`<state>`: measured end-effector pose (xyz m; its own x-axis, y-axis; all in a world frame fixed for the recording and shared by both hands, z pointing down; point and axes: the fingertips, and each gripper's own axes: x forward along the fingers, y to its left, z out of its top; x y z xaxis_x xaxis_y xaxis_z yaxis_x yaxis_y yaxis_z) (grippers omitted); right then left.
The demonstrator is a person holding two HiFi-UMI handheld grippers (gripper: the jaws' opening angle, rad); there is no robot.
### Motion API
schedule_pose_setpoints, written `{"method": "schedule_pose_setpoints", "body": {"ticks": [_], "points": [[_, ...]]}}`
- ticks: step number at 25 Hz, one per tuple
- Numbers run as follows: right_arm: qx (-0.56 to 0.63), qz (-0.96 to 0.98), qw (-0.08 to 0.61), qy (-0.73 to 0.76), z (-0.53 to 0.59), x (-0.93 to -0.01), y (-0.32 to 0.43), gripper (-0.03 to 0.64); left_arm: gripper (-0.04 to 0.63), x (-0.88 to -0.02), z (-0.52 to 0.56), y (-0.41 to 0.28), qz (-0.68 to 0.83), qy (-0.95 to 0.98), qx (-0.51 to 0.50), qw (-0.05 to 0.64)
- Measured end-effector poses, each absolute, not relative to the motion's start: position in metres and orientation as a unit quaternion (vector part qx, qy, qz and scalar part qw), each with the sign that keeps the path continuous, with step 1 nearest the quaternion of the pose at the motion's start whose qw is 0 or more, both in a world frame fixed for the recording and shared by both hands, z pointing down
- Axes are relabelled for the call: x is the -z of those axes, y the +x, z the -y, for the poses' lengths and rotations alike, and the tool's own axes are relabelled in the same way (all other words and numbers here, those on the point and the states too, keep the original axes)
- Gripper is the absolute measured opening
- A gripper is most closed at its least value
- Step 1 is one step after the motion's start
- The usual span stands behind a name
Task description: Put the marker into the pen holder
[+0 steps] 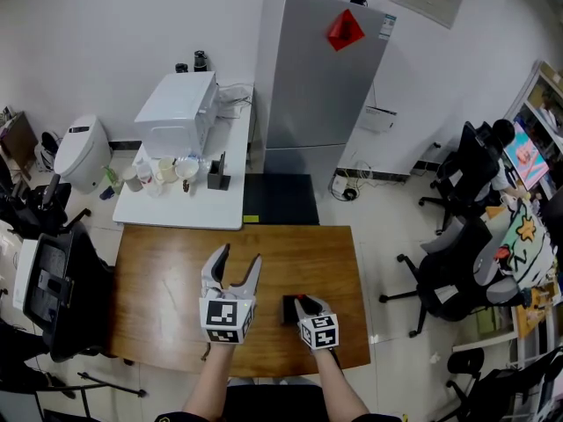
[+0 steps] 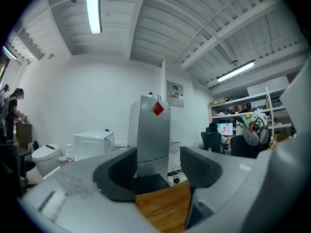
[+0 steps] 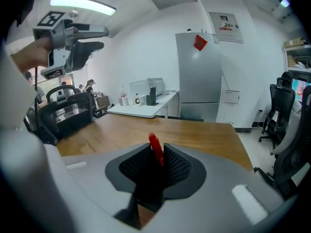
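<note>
The red marker stands nearly upright between the jaws of my right gripper, whose pads close against it. In the head view its red tip shows at the right gripper, right beside the black pen holder near the front edge of the wooden table. A dark shape under the marker fills the gap between the jaws; whether the marker's lower end is inside the holder is hidden. My left gripper is raised above the table, open and empty; it also shows in the right gripper view.
Behind the table stands a white side table with a microwave, cups and a small black stand. A grey fridge is beyond it. Office chairs stand to the right, a black chair to the left.
</note>
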<state>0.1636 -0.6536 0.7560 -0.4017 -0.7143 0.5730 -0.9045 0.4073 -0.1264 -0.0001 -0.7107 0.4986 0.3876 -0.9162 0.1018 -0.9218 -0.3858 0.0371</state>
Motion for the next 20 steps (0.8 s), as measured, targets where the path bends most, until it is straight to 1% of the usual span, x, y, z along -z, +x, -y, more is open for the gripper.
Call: {"method": "schedule_pose_setpoints", "body": {"ticks": [2, 6, 13, 16, 20], "points": [[-0.211, 0.814, 0.214, 0.497, 0.655, -0.749, 0.163, 0.086, 0.279, -0.498, 0.710, 0.000, 0.552, 0.832, -0.032, 0.044], [-0.179, 0.835, 0.180, 0.489, 0.669, -0.710, 0.154, 0.153, 0.279, -0.494, 0.708, -0.003, 0.555, 0.831, -0.028, 0.043], [-0.068, 0.847, 0.045, 0.525, 0.695, -0.557, 0.147, 0.172, 0.279, -0.480, 0.697, -0.013, 0.560, 0.828, -0.019, 0.022], [-0.013, 0.833, 0.014, 0.553, 0.691, -0.499, 0.150, 0.176, 0.279, -0.468, 0.690, -0.021, 0.566, 0.824, -0.016, 0.008], [-0.004, 0.819, -0.015, 0.574, 0.677, -0.466, 0.153, 0.198, 0.278, -0.465, 0.679, -0.036, 0.570, 0.822, -0.015, 0.004]]}}
